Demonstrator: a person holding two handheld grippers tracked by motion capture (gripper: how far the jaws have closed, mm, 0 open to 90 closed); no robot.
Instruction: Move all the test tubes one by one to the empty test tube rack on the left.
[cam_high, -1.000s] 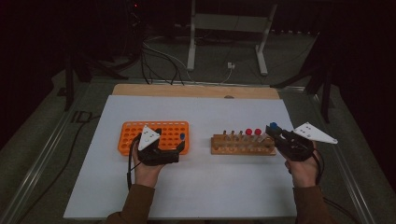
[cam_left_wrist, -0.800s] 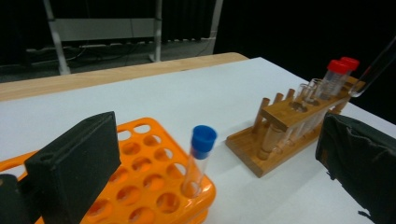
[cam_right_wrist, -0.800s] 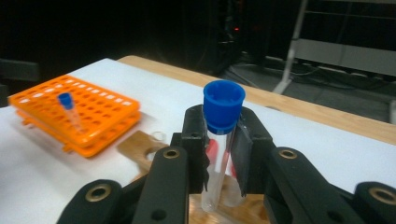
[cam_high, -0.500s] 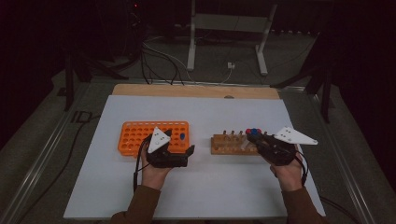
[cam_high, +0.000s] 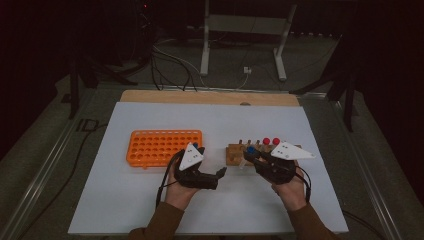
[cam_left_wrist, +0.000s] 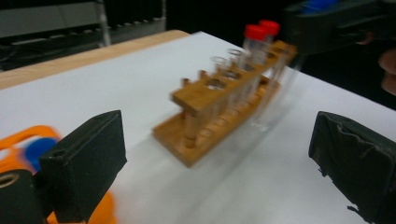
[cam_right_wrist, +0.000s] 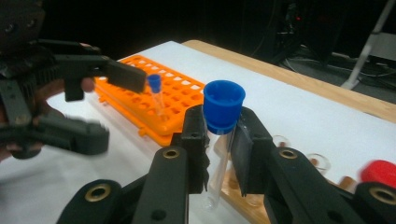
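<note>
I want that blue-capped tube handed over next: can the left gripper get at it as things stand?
Probably yes: the left gripper is open, and the blue-capped tube in the right gripper hangs nearby with bare table between them.

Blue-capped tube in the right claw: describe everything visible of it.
The clear, slender test tube with a blue screw cap stands about upright, clamped just under its cap between the right claw's two black jaws. It looks like empty transparent plastic with a rounded bottom. It hangs off the near left end of the wooden tube rack, its bottom beside the rack's edge.
</note>
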